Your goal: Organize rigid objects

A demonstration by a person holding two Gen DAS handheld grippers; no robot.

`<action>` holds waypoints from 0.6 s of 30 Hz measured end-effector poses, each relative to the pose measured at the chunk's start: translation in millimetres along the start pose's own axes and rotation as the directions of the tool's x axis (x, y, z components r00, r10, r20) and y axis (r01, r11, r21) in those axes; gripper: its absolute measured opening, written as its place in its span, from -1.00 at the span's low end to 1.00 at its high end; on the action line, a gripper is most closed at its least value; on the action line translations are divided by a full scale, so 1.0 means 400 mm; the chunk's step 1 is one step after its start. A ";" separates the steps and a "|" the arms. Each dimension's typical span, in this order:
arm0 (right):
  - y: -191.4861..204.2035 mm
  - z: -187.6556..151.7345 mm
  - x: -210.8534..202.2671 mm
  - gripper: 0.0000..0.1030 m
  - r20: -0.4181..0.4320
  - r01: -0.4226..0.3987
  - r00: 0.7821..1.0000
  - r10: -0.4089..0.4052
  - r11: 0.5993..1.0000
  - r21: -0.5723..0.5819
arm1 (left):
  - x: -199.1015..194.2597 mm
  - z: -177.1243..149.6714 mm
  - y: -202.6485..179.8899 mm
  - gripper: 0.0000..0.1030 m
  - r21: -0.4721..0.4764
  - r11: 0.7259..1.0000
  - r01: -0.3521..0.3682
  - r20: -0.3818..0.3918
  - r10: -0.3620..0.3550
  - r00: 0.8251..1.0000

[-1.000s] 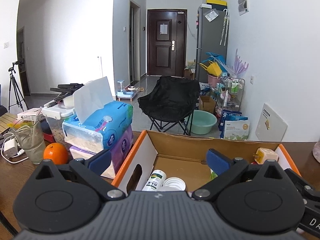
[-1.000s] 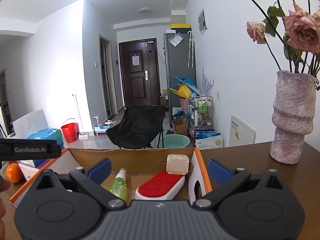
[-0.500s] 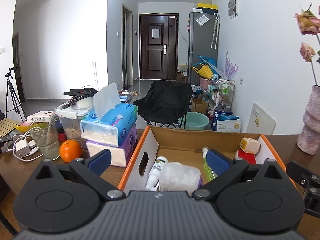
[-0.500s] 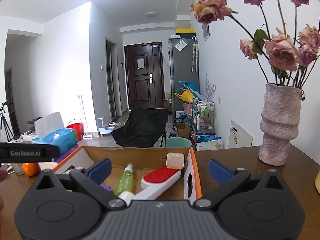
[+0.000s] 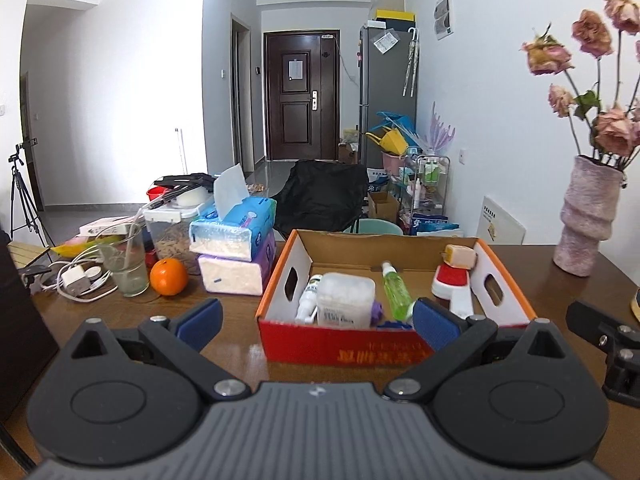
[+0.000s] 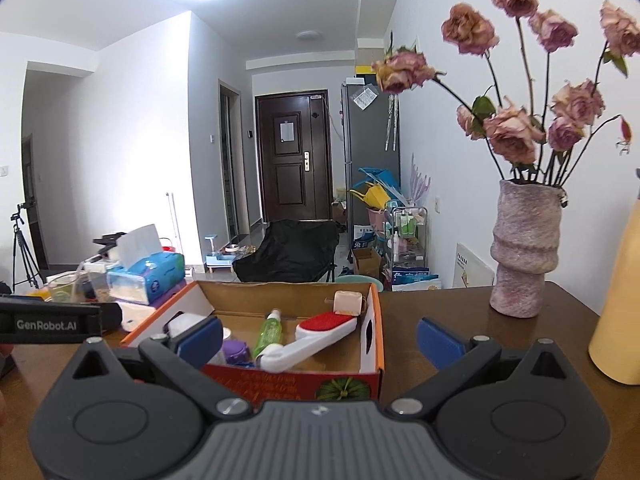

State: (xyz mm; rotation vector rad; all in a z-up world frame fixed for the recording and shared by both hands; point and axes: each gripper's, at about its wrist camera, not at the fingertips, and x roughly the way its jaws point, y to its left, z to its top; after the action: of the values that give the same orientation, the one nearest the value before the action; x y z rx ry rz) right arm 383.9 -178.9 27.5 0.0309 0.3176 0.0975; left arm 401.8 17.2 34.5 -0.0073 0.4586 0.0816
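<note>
Cardboard, with orange rims and a red printed front, forms the box (image 5: pixel 344 350) that stands on the brown desk (image 5: pixel 236 340), near its middle and just beside stacked tissue packs (image 5: pixel 236 248). Contents noted: a white-capped bottle (image 5: pixel 307 298), a clear plastic tub (image 5: pixel 346 300), a green spray bottle (image 5: pixel 396 292), a purple item (image 6: pixel 234 350), a red-and-white brush (image 6: pixel 316 336) and a small beige block (image 5: pixel 460 256) against the far right wall. All lie loose and unstacked.

Left hand-held gripper (image 5: pixel 316 324): jaws wide apart, empty, held short of the box's near wall. Right hand-held gripper (image 6: pixel 320 338): jaws likewise apart, empty, at the box's right near corner.

Judgement: both tools are between placements, with nothing in transit. No further loose rigid item is plainly shown on the desk beyond an orange (image 5: pixel 169 277), a glass (image 5: pixel 124 266) and a vase (image 6: pixel 522 252); the next move calls for choosing a target, then closing squarely on it.
</note>
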 end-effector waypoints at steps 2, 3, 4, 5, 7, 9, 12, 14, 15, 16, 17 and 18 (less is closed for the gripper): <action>0.012 -0.006 -0.040 1.00 0.002 -0.006 1.000 0.006 1.000 -0.012 | -0.041 -0.010 0.001 1.00 -0.002 1.000 0.005 0.001 -0.005 1.000; 0.015 -0.012 -0.062 1.00 0.007 -0.010 1.000 0.010 1.000 -0.015 | -0.061 -0.018 0.002 1.00 -0.002 1.000 0.007 0.002 -0.007 1.000; 0.017 -0.017 -0.082 1.00 0.009 -0.015 1.000 0.015 1.000 -0.014 | -0.082 -0.026 0.004 1.00 0.000 1.000 0.008 0.003 -0.008 1.000; 0.021 -0.025 -0.105 1.00 0.010 -0.023 1.000 0.023 1.000 -0.012 | -0.104 -0.035 0.004 1.00 0.003 1.000 0.010 0.004 -0.010 1.000; 0.026 -0.038 -0.137 1.00 0.001 -0.031 1.000 0.031 0.999 -0.009 | -0.148 -0.056 0.004 1.00 0.009 1.000 0.010 0.002 -0.010 1.000; 0.030 -0.053 -0.173 1.00 -0.013 -0.034 0.999 0.033 0.999 -0.011 | -0.186 -0.076 0.009 1.00 0.009 1.000 0.009 -0.007 -0.009 1.000; 0.034 -0.076 -0.227 1.00 -0.020 -0.032 0.999 0.032 0.999 -0.017 | -0.240 -0.105 0.017 1.00 0.006 1.000 0.014 -0.019 -0.014 1.000; 0.038 -0.091 -0.264 1.00 -0.019 -0.030 0.999 0.030 0.999 -0.019 | -0.276 -0.125 0.018 1.00 0.010 1.000 0.015 -0.025 -0.015 1.000; 0.040 -0.099 -0.285 1.00 -0.019 -0.027 0.999 0.026 0.999 -0.021 | -0.295 -0.137 0.019 1.00 0.011 1.000 0.016 -0.027 -0.015 1.000; 0.040 -0.106 -0.302 1.00 -0.020 -0.024 1.000 0.023 1.000 -0.021 | -0.311 -0.146 0.020 1.00 0.013 1.000 0.017 -0.028 -0.017 0.999; 0.040 -0.113 -0.317 1.00 -0.022 -0.022 1.000 0.021 1.000 -0.020 | -0.329 -0.157 0.019 1.00 0.015 1.000 0.019 -0.028 -0.019 0.999; 0.040 -0.120 -0.335 1.00 -0.023 -0.020 1.000 0.019 1.000 -0.019 | -0.346 -0.168 0.018 1.00 0.017 1.000 0.019 -0.030 -0.018 0.999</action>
State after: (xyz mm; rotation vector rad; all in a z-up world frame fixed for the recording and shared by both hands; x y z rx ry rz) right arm 240.7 -176.0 24.4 0.0138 0.3396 0.1204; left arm 247.8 12.2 35.7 0.0046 0.4888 0.0593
